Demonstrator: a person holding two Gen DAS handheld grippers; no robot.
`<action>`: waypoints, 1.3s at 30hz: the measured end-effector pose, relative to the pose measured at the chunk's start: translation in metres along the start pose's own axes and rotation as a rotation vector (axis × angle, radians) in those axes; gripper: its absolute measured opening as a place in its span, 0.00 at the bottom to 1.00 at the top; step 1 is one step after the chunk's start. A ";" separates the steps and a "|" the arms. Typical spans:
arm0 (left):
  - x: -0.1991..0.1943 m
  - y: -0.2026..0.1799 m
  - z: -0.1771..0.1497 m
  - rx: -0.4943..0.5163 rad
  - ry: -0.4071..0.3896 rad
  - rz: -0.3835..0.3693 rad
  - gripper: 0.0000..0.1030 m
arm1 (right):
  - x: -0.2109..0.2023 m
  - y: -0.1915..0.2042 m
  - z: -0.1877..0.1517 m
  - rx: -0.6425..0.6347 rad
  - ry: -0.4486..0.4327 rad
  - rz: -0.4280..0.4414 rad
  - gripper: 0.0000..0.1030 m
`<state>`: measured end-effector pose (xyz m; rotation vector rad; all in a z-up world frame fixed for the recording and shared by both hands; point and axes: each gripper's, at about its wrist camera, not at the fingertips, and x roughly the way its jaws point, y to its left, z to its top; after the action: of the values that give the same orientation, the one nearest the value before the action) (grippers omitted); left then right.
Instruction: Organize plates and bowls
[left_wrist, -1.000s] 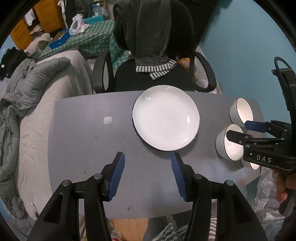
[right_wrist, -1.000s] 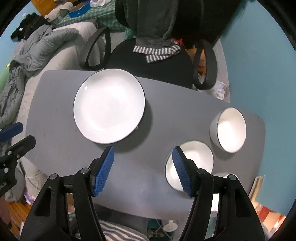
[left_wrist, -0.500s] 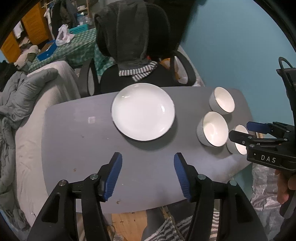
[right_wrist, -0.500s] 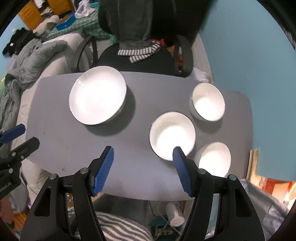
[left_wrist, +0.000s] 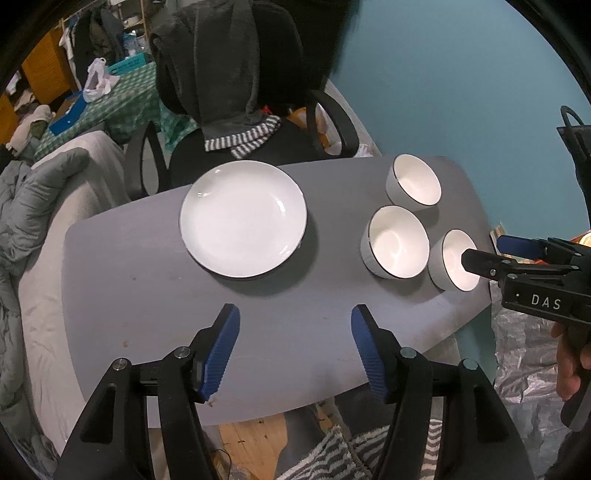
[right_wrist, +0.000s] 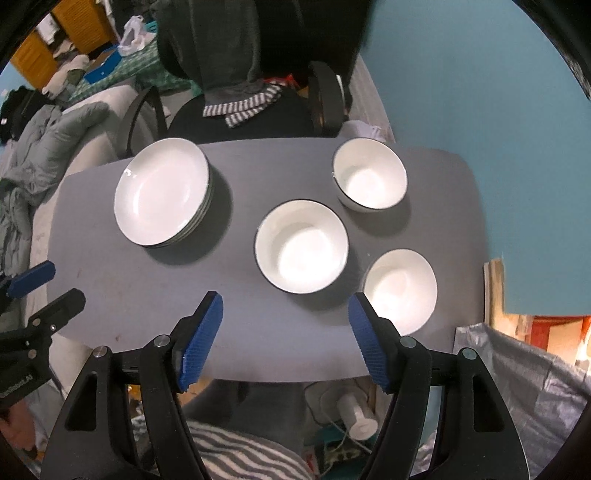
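Grey table (left_wrist: 147, 295), black office chair (left_wrist: 332, 122) draped with a dark garment (left_wrist: 221, 74)

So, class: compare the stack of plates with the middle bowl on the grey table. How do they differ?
The stack of plates is wide and shallow; the middle bowl is narrower and deeper. The stack of plates shows several rims layered at its edge; the middle bowl stands alone. The plates sit left, the bowl among two others. Both are white with dark rims, upright, untouched.

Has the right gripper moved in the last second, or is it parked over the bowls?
Yes. In the left wrist view, the right gripper has backed off the table: it overlapped two bowls before and now covers only the near bowl. Its jaws have been opening, empty.
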<state>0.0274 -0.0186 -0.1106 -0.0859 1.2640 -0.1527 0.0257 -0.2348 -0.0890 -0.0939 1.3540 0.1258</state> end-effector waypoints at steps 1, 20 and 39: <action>0.003 -0.002 0.001 0.003 0.004 -0.004 0.62 | 0.000 -0.003 0.000 0.006 0.001 -0.002 0.68; 0.058 -0.044 0.029 -0.001 0.099 -0.021 0.69 | 0.030 -0.074 0.017 0.073 0.027 0.021 0.68; 0.137 -0.072 0.048 -0.097 0.216 -0.003 0.69 | 0.112 -0.090 0.047 -0.044 0.129 0.094 0.68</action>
<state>0.1089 -0.1132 -0.2139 -0.1577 1.4871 -0.1048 0.1076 -0.3131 -0.1891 -0.0766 1.4856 0.2324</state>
